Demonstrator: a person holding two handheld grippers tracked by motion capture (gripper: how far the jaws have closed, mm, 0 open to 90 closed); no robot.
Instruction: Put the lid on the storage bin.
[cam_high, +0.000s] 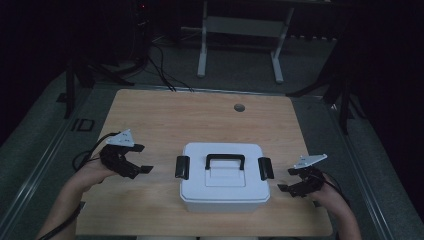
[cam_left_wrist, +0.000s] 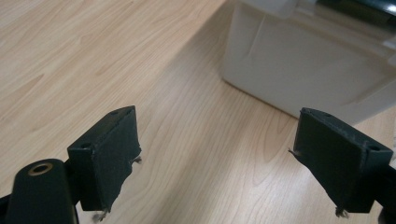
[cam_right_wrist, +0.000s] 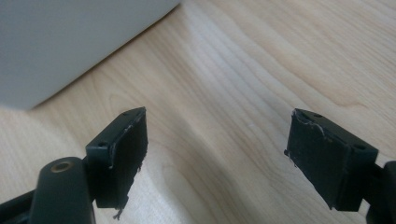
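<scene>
The white storage box (cam_high: 223, 176) sits mid-table, near the front edge, lid on, 2 black side latches (cam_high: 182, 167) clipped. The left gripper (cam_high: 142, 158) & right gripper (cam_high: 286, 179) hang beside it — both wide apart, holding nothing. Best bet: go in slow, 1 gripper per latch, level w/ the clips.

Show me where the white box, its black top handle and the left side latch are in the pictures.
white storage box (cam_high: 220, 192): high view, on its front wall.
top handle (cam_high: 225, 158): high view, on the handle's bar.
left side latch (cam_high: 182, 167): high view, on the middle of the clip.
</scene>
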